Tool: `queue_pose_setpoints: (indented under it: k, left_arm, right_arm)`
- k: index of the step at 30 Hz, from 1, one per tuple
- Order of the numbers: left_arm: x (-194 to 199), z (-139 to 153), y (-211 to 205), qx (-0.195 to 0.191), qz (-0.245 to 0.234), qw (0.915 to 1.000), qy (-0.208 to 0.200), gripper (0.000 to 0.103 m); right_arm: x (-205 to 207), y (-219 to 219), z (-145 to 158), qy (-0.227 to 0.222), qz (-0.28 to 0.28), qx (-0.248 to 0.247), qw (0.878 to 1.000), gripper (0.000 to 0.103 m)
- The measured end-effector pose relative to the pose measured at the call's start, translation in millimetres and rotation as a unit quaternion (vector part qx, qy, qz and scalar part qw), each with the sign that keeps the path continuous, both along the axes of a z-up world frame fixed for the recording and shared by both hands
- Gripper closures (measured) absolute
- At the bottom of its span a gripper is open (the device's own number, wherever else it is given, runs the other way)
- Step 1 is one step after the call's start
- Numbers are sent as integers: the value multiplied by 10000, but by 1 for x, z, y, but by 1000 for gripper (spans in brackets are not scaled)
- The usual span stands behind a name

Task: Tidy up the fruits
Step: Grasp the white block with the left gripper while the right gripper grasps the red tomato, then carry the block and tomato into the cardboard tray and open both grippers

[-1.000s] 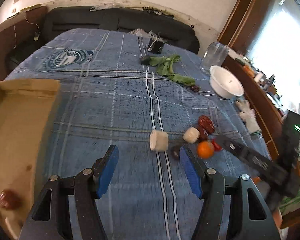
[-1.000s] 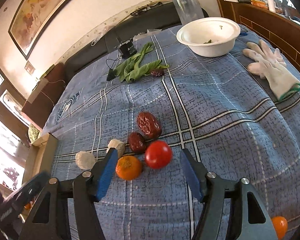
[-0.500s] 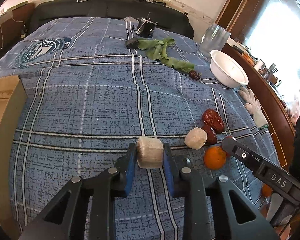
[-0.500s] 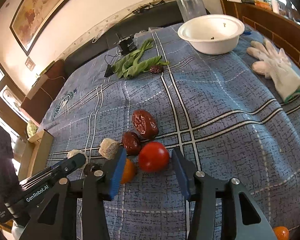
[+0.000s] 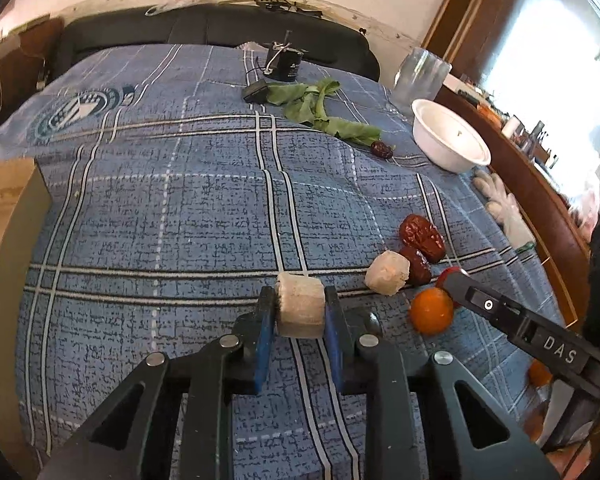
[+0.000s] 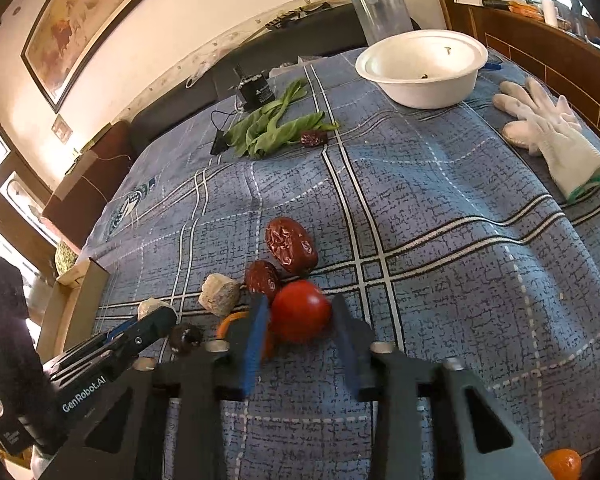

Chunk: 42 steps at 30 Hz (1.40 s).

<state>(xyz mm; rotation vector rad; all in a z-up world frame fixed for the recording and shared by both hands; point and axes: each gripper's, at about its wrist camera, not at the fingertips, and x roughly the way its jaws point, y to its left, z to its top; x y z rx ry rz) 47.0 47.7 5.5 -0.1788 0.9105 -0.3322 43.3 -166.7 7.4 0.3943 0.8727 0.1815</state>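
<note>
My left gripper (image 5: 298, 314) is shut on a pale cylindrical chunk (image 5: 300, 309), low over the blue checked cloth. A second pale chunk (image 5: 387, 278), two red dates (image 5: 422, 232), an orange (image 5: 431, 311) and a red tomato sit to its right. In the right wrist view my right gripper (image 6: 298, 320) has its pads on both sides of the tomato (image 6: 300, 310), touching or nearly so. The orange (image 6: 230, 322) is mostly hidden behind its left finger. The dates (image 6: 290, 244) and the pale chunk (image 6: 219, 294) lie just beyond.
A cardboard box (image 5: 4, 216) stands at the left edge. A white bowl (image 6: 422, 66), a clear jar (image 6: 378, 6), a white glove (image 6: 548, 130), green leaves (image 6: 276, 130) with a lone date (image 6: 314, 138), and a black device (image 6: 254, 92) lie farther back. Another orange (image 6: 562, 462) sits near the right.
My left gripper moved onto the pale chunk and shut on it. My right gripper moved forward and narrowed around the tomato, covering most of the orange.
</note>
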Motion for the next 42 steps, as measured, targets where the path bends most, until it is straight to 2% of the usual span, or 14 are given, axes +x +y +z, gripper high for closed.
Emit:
queue_pose_setpoints:
  k: [14, 18, 21, 24, 28, 31, 34, 42]
  left_arm:
    - [-5, 2, 3, -43, 72, 9999, -107, 81]
    - [-17, 20, 20, -321, 257, 9990, -195, 81]
    - [-41, 43, 47, -659, 292, 9968, -341, 81]
    - [-70, 63, 88, -566, 485, 9961, -478, 81]
    - [-92, 72, 148, -41, 1048, 9934, -470, 81]
    - [-104, 66, 205, 377, 1699, 9843, -307, 81]
    - [-110, 52, 247, 436, 2115, 9764, 9, 80]
    - [-104, 25, 285, 796, 2412, 9663, 428, 80]
  right_arm:
    - [-20, 0, 17, -361, 14, 98, 9993, 71]
    - [-23, 5, 22, -392, 23, 39, 9992, 71]
    - [-36, 16, 37, -541, 184, -20, 9984, 71]
    - [-49, 37, 55, -658, 502, 42, 9966, 70]
    - [-61, 86, 74, -724, 1146, 151, 9907, 70]
    - [-66, 129, 77, -672, 1646, 211, 9838, 70]
    - [-69, 178, 73, -511, 2159, 306, 9746, 70]
    - [-67, 292, 53, -173, 3102, 182, 9503, 69]
